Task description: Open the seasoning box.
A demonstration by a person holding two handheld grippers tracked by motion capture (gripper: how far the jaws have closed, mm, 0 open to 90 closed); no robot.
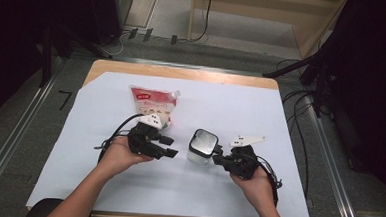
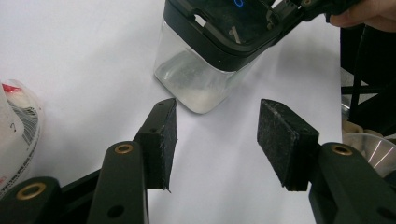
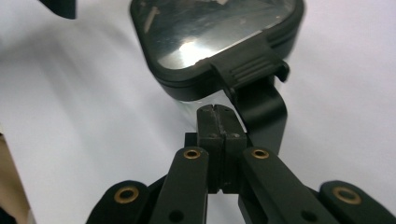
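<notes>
A clear square container (image 1: 201, 146) with a black-framed lid stands near the middle of the white-covered table (image 1: 231, 105). My left gripper (image 1: 170, 146) lies just to its left, pointing at it. In the left gripper view the container (image 2: 201, 84) is ahead of my left gripper (image 2: 217, 140), which is open with only white sheet between the pads. My right gripper (image 1: 216, 158) is at the container's right side. In the right gripper view my right gripper (image 3: 218, 116) is shut, pads together, right beside the lid's black latch tab (image 3: 254, 70). A red-and-white pouch (image 1: 152, 104) lies behind the left hand.
The wooden table edge (image 1: 183, 72) shows at the back. Cables and black stands (image 1: 323, 70) crowd the floor to the right. The pouch (image 2: 18, 126) sits at the left edge of the left gripper view, and a round metal part (image 2: 373, 144) is off the table's right side.
</notes>
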